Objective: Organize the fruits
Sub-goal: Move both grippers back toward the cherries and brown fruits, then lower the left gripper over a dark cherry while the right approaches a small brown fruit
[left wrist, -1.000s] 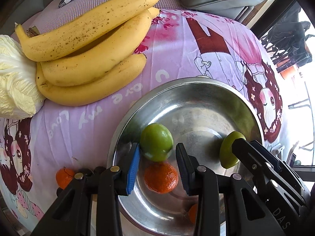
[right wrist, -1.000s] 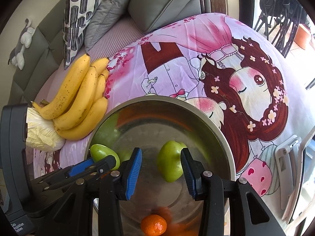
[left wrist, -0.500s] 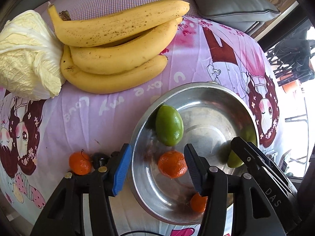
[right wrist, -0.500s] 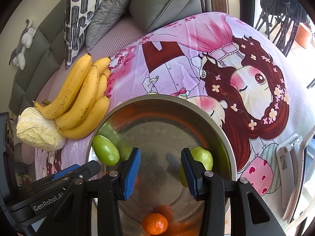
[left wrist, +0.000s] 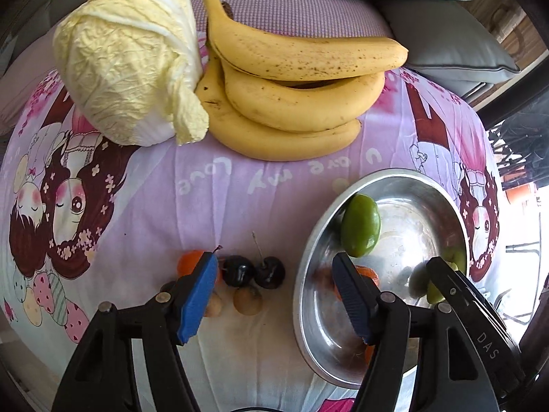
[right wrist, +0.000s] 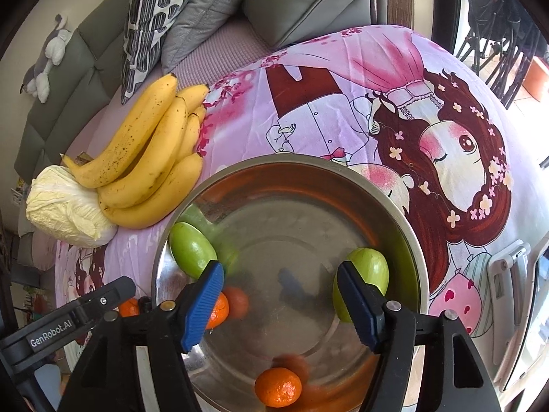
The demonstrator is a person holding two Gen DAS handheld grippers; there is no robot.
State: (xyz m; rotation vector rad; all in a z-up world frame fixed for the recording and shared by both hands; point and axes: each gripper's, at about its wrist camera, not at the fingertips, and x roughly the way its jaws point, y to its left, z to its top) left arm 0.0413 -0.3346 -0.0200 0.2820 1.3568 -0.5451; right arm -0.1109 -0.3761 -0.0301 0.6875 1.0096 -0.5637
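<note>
Shiny scuffed metal is being shown by the bowl (right wrist: 408,237); matt printed cloth by the bedsheet (left wrist: 212,206); ribbed blue plastic by gripper pads (right wrist: 202,309).

Left tool (left wrist: 276,295): jaws opening, now clear of the green fruit (left wrist: 361,225) they enclosed a second ago; that fruit lies against the near-left wall of the steel bowl (left wrist: 308,274). The tool has shifted left off the bowl and now frames two dark cherries (left wrist: 254,271), previously out of view, on the printed bedsheet (left wrist: 206,206).

Right tool (right wrist: 279,304): jaws opening, nothing between them; the second green fruit (right wrist: 372,269), earlier between the pads, has rolled to the bowl's right wall, behind the right pad.
</note>
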